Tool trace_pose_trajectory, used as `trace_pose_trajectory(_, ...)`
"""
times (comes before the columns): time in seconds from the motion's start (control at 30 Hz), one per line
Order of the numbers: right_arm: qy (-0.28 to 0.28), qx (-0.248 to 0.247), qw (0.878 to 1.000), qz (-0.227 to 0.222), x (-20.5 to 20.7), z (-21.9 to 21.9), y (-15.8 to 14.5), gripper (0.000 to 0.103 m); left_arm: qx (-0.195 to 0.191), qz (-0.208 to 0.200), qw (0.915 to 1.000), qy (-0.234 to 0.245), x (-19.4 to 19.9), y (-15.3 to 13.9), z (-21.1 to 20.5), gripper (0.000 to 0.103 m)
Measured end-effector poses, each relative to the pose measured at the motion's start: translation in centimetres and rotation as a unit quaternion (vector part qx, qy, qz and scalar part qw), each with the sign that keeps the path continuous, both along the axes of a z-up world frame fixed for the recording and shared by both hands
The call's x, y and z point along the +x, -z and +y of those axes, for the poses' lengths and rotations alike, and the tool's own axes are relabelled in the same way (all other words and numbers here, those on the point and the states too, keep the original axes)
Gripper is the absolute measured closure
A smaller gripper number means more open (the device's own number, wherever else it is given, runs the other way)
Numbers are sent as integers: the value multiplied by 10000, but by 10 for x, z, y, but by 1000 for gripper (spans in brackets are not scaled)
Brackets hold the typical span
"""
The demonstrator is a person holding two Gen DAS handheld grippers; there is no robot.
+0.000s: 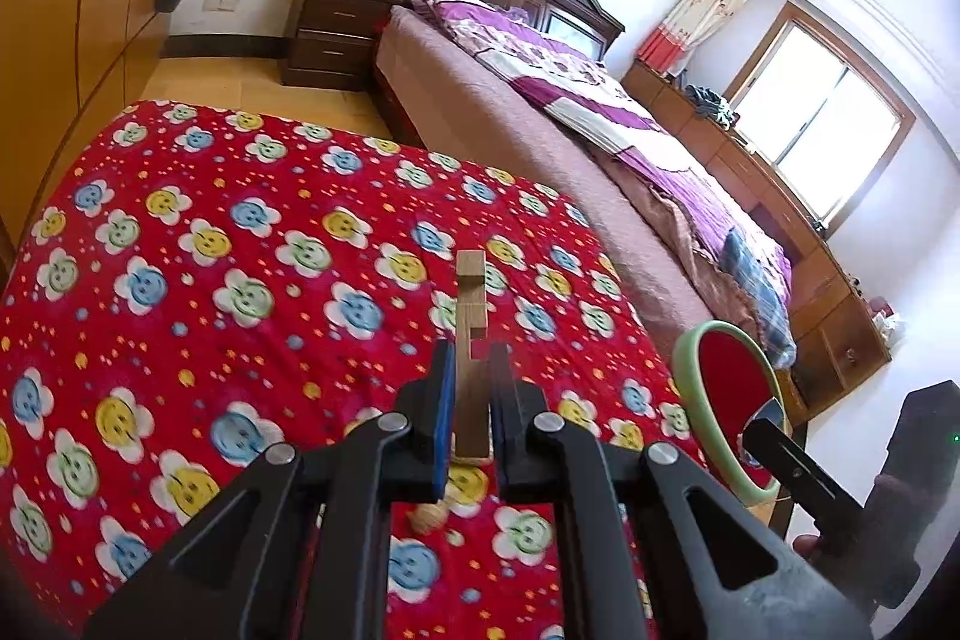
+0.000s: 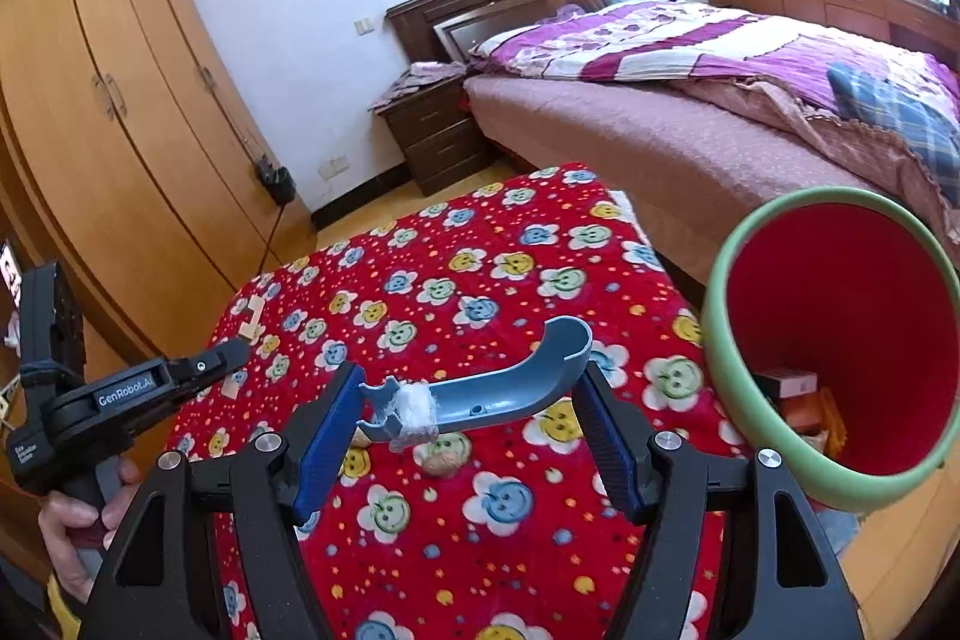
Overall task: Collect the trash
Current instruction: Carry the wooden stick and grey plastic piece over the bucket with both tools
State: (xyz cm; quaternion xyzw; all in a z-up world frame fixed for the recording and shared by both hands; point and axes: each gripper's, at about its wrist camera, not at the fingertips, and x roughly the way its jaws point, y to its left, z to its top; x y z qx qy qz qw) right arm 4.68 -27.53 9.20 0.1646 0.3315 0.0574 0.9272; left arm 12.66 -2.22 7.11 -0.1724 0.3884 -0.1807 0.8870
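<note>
In the left wrist view my left gripper (image 1: pixel 472 349) is shut on a notched wooden stick (image 1: pixel 470 292) that stands up between its pads, above the red flowered cloth (image 1: pixel 240 232). In the right wrist view the same gripper (image 2: pixel 231 355) shows at the left with the stick (image 2: pixel 252 317), gripped by a person's hand (image 2: pixel 66 520). My right gripper (image 2: pixel 471 376) holds a curved grey-blue plastic piece (image 2: pixel 510 388) with a white fluffy wad (image 2: pixel 414 409) taped to it, the piece spanning both pads. A red bin with a green rim (image 2: pixel 720 340) tilts at the right, with boxes inside.
A small beige ball (image 2: pixel 441 460) lies on the cloth under the plastic piece. A bed (image 2: pixel 690 148) with a purple quilt stands behind, a dark nightstand (image 2: pixel 438 136) beside it. Wooden wardrobes (image 2: pixel 108 100) line the left wall.
</note>
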Motion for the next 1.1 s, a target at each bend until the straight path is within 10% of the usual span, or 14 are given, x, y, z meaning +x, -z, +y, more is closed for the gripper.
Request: trace_pose_trajectory(1.1,1641,128,9860,-282,-74,-130,14,31,82,-2,9900,1409,-29,1,-148,94)
